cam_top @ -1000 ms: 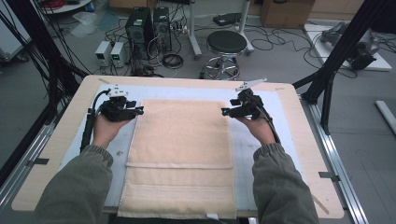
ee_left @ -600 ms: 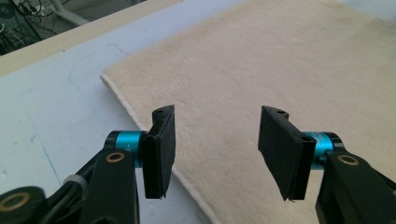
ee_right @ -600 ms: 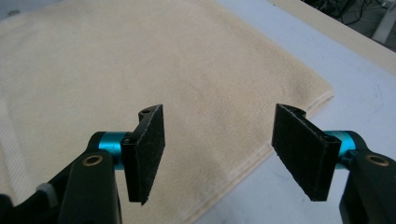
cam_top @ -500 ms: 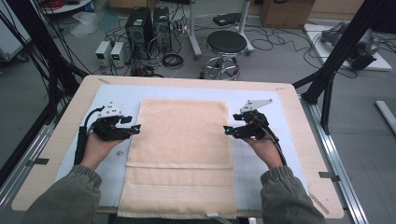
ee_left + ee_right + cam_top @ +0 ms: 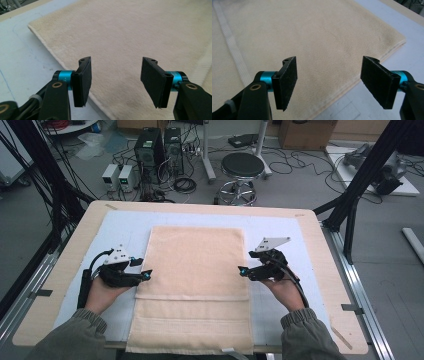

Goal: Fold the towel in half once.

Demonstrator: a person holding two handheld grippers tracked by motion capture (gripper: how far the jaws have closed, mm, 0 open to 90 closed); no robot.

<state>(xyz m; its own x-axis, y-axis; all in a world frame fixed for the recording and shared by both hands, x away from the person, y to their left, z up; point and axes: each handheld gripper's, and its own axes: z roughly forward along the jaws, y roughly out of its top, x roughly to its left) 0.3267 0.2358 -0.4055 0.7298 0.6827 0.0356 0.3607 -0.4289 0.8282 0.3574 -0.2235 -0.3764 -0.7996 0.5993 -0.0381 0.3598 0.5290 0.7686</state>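
The desk (image 5: 60, 285) holds a blue mat with a folded tan towel (image 5: 195, 270) in its middle. The left tongs (image 5: 146, 275) sit at the towel's left edge, the right tongs (image 5: 242, 270) at its right edge. Both have just been opening, spread with nothing pinched.

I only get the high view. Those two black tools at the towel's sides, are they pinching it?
Observer: No. In the left gripper view the left tool is open. Its jaws have just been opening, with nothing between them, and the towel lies flat underneath.
Operator: And the other one?
Observer: The right gripper view shows the right tool open too. Its jaws have just been opening, empty, above the towel's stitched side edge.
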